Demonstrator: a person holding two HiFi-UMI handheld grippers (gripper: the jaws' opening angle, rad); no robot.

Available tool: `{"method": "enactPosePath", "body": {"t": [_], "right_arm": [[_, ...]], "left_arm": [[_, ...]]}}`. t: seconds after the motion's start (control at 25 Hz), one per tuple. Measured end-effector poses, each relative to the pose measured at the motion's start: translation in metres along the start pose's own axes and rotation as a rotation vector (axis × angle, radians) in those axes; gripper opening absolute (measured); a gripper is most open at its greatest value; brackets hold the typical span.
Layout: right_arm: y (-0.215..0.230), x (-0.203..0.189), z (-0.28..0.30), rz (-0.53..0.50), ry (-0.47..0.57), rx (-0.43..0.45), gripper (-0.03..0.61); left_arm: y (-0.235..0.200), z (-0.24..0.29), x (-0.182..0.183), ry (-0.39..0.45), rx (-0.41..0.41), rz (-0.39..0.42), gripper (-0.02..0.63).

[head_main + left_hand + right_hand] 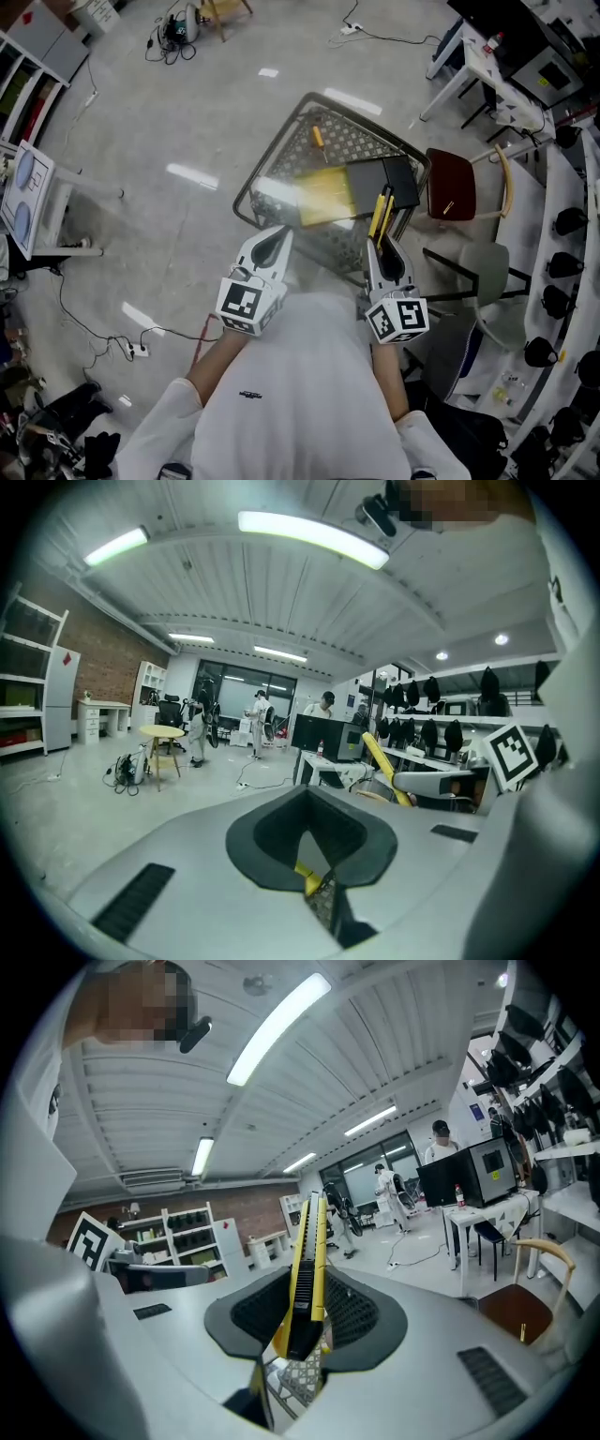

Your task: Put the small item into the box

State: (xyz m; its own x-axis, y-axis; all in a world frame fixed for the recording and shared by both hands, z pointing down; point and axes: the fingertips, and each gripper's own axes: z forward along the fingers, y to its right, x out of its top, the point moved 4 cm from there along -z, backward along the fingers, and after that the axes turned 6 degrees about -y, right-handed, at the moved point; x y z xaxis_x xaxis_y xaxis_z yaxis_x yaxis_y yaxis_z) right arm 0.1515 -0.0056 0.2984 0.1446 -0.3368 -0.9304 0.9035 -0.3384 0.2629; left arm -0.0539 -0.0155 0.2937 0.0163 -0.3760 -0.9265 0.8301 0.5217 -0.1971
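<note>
My right gripper (383,246) is shut on a yellow and black utility knife (381,215), which sticks up past the jaws (308,1251). It hangs over the near edge of a wire-mesh table (348,141). On the mesh lie a yellow box (324,195), blurred here, and a black box (382,182) beside it. A small orange item (317,137) rests farther back. My left gripper (270,247) is held left of the right one, jaws together, nothing in them (314,844). The knife also shows in the left gripper view (385,767).
A dark red chair (452,185) stands just right of the table, with a grey chair (493,281) nearer me. White desks (487,66) line the right side. Cables and a power strip (139,350) lie on the grey floor at left.
</note>
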Motion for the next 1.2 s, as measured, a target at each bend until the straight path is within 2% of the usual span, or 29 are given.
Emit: {"method": "enactPosePath", "body": {"t": [0.36, 0.72, 1.2], "right_arm": [[0.020, 0.005, 0.038, -0.050, -0.052, 0.100, 0.106], [0.048, -0.013, 0.065, -0.061, -0.142, 0.145, 0.106], [0.067, -0.079, 0.133, -0.152, -0.307, 0.221, 0.106]], "left_arm": [[-0.003, 0.018, 0.000, -0.013, 0.072, -0.041, 0.002], [-0.011, 0.036, -0.015, -0.066, 0.152, -0.092, 0.002], [-0.025, 0.073, -0.054, -0.146, 0.174, -0.157, 0.002]]}}
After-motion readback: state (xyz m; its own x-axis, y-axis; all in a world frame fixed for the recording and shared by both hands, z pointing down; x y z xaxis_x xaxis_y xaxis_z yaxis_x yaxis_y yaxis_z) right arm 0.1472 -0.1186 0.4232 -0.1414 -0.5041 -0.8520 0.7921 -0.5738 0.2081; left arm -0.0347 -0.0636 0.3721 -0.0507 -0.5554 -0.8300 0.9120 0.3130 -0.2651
